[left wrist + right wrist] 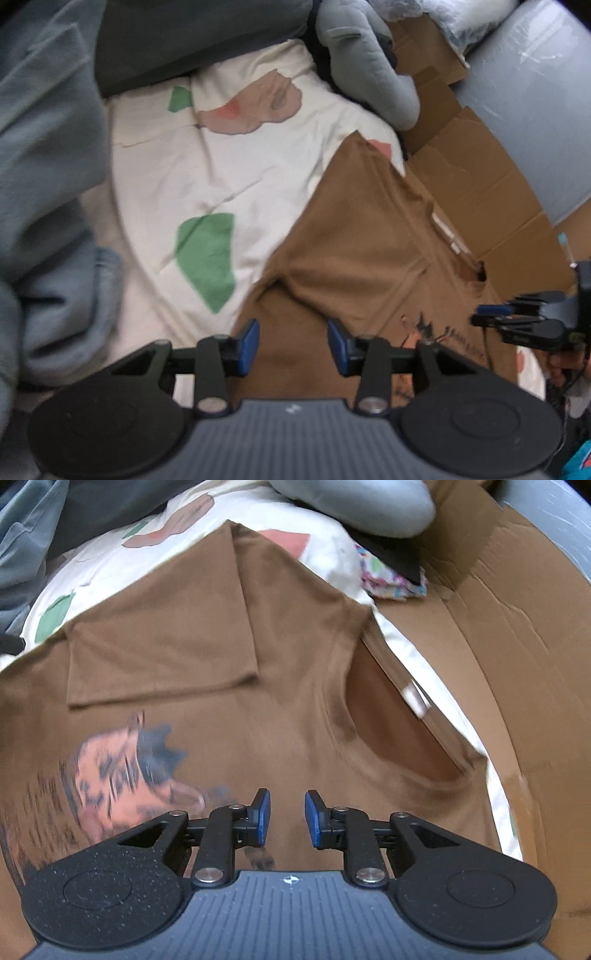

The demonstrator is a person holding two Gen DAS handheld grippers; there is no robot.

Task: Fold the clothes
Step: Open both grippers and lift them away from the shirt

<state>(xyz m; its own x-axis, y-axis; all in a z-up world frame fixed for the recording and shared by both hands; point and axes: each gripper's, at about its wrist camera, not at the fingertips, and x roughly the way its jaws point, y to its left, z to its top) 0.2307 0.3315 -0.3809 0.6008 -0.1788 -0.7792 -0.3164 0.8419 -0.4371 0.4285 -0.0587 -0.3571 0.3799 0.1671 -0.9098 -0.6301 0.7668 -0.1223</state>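
Note:
A brown T-shirt (351,251) (288,657) with an orange and black print (110,768) lies spread on a white bed cover (207,166). One sleeve (159,653) is folded inward over the chest, and the neckline (399,720) faces the cardboard side. My left gripper (293,332) hovers over the shirt's edge, open, with nothing between its blue pads. My right gripper (287,812) hangs above the chest just below the collar, open by a narrow gap and empty. It also shows at the right edge of the left wrist view, right gripper (480,314).
The white cover carries green and pink patches. Grey-blue clothes (44,147) are heaped at the left. A grey stuffed cushion (369,74) lies at the far end. Flattened cardboard (480,177) (517,627) lines the right side, beside a small patterned cloth (388,579).

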